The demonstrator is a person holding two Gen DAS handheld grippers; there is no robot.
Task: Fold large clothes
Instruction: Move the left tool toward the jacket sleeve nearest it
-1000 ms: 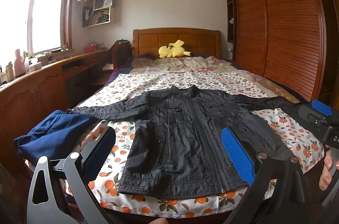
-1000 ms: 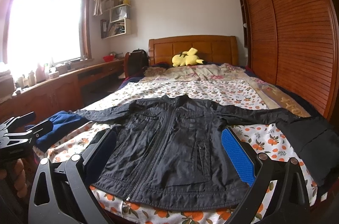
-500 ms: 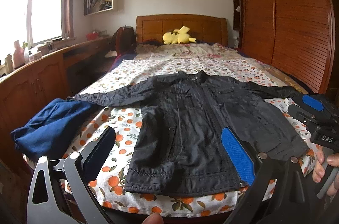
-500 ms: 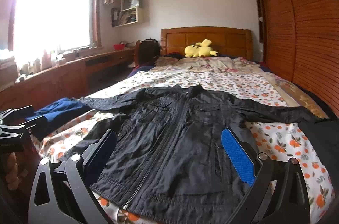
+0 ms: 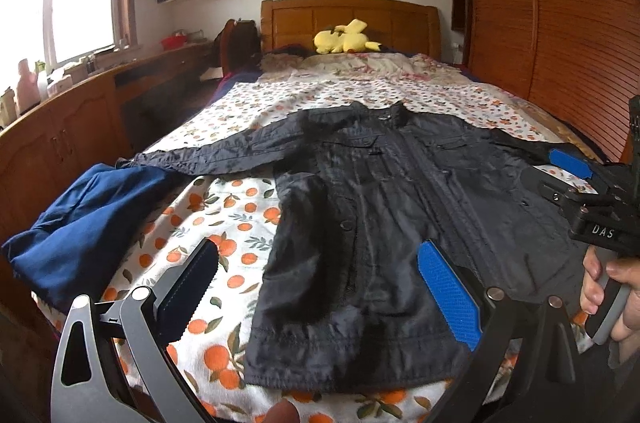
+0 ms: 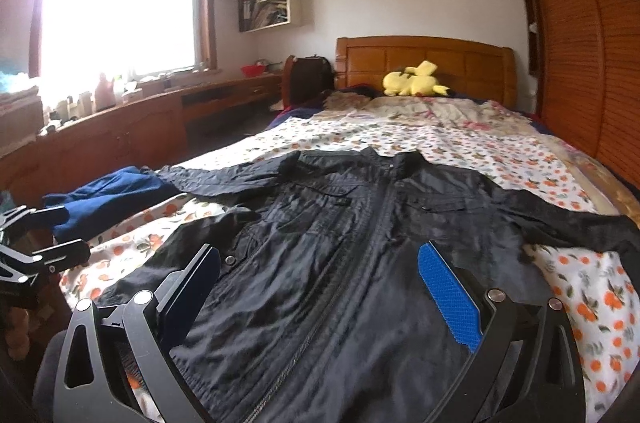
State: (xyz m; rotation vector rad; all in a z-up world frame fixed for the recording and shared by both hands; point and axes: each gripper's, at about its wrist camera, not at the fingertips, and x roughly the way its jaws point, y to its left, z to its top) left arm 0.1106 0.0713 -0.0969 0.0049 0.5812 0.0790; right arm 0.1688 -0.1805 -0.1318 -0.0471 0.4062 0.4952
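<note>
A black zip jacket point(image 5: 384, 223) lies flat, front side up, on the orange-print bed sheet point(image 5: 224, 219), sleeves spread to both sides and hem toward me. My left gripper point(image 5: 316, 287) hovers open above the hem's left part, with nothing between its fingers. In the right wrist view the same jacket point(image 6: 360, 263) fills the foreground, and my right gripper point(image 6: 320, 287) is open just above its lower front, holding nothing. The right gripper's body, held by a hand, shows at the right edge of the left wrist view.
A blue garment point(image 5: 84, 219) is heaped at the bed's left edge by the jacket's sleeve. A yellow plush toy point(image 5: 344, 37) rests near the wooden headboard point(image 5: 348, 19). A wooden counter point(image 5: 60, 127) runs along the left and a slatted wardrobe point(image 5: 560, 23) along the right.
Both grippers have moved forward and down toward the jacket, which now looks larger in each view. Both stay open; the jacket has not shifted.
</note>
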